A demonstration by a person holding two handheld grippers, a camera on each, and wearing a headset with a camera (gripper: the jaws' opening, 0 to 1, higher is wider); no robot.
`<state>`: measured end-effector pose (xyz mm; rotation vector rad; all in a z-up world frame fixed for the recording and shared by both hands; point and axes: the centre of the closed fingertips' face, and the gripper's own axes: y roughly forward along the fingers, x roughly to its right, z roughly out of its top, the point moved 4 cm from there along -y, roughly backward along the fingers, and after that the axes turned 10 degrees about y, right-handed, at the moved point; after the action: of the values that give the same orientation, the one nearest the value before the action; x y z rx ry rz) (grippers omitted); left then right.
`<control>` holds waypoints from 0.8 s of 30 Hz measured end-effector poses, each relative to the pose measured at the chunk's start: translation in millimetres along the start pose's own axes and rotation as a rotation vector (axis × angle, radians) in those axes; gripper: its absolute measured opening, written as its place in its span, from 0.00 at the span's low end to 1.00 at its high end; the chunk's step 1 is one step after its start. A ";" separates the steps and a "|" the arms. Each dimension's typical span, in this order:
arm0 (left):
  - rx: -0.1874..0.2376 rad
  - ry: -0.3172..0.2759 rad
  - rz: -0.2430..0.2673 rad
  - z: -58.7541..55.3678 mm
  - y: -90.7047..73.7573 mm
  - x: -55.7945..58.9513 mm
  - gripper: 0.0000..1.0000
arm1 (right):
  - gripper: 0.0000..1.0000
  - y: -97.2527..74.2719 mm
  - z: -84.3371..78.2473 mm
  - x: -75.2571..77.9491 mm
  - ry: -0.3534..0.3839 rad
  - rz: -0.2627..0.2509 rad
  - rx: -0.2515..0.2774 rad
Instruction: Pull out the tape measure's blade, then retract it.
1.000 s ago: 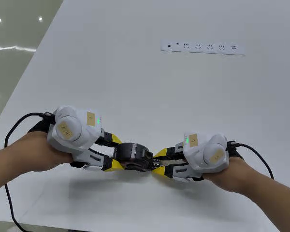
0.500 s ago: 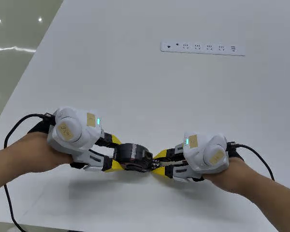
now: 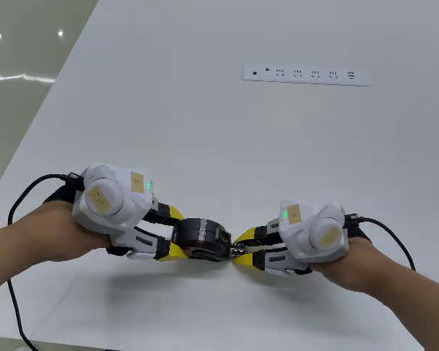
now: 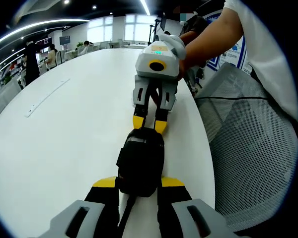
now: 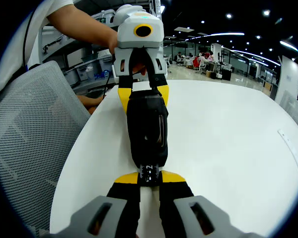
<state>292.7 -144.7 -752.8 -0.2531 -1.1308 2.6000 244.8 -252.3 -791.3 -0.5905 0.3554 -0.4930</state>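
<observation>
A black tape measure [image 3: 201,239] lies on the white table [image 3: 227,139] between the two grippers. My left gripper [image 3: 172,238] is shut on its case [image 4: 140,161], yellow-tipped jaws clamped on both sides. My right gripper [image 3: 238,247] faces it from the right, shut on the blade's end hook [image 5: 148,173] at the case mouth. In the right gripper view the case [image 5: 147,130] stretches straight ahead, with the left gripper [image 5: 141,91] behind it. No length of blade is drawn out. The right gripper [image 4: 150,121] meets the case head-on in the left gripper view.
A white power strip [image 3: 305,74] lies flat far back on the table. A black cable [image 3: 18,205] trails from the left gripper and another [image 3: 384,230] from the right. A mesh chair [image 5: 30,139] stands beside the table's near edge.
The grippers and tape measure hold the same pose. The head view has shifted slightly.
</observation>
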 end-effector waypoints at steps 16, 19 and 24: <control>-0.007 0.008 -0.001 -2.6 -1.6 -1.2 0.25 | 0.11 -19.4 -6.9 2.7 -0.007 -0.003 -0.015; -0.008 0.009 -0.001 -2.4 -1.6 -1.0 0.25 | 0.11 -24.9 -8.2 2.8 -0.009 -0.005 -0.020; -0.011 0.008 -0.002 -2.8 -2.0 -1.2 0.25 | 0.11 -33.1 -12.9 4.5 -0.005 -0.008 -0.027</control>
<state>294.9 -141.9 -753.2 -0.2640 -1.1422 2.5892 231.5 -284.3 -782.0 -0.6190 0.3556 -0.4949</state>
